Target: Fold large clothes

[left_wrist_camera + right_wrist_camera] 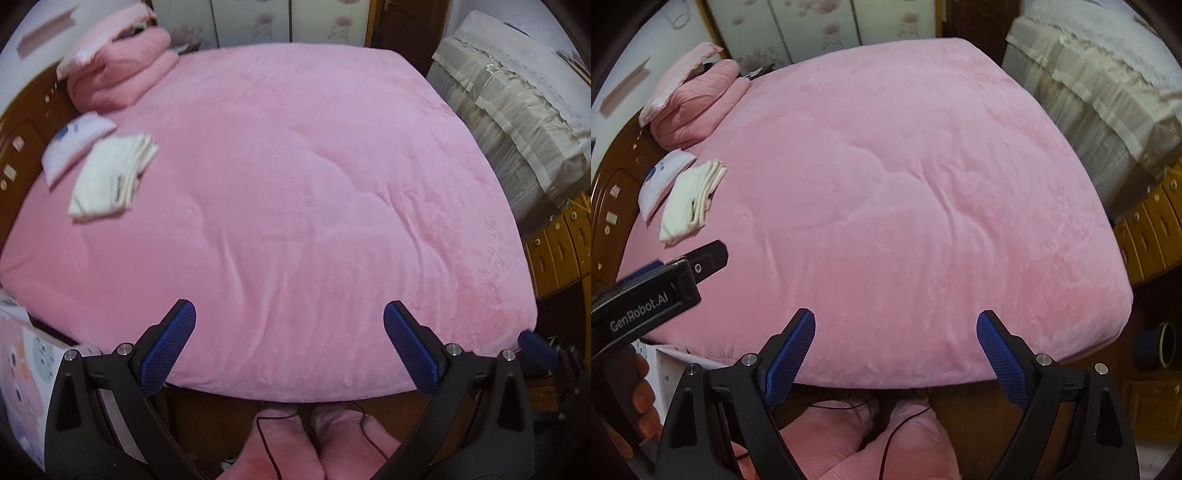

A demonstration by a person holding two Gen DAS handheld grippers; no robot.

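Observation:
A folded white garment (112, 177) lies on the pink bed cover (295, 192) at the far left; it also shows in the right wrist view (690, 201). My left gripper (290, 321) is open and empty, held above the near edge of the bed. My right gripper (895, 328) is open and empty, also above the near edge. The left gripper's black body (646, 295) shows at the left of the right wrist view. The right gripper's blue fingertip (535, 345) shows at the right of the left wrist view.
A small white pillow (74, 142) and a folded pink quilt (118, 74) lie near the wooden headboard (22, 129) at left. A covered stack (517, 122) and wooden drawers (561, 251) stand at right. My pink-slippered feet (314, 443) are on the floor below.

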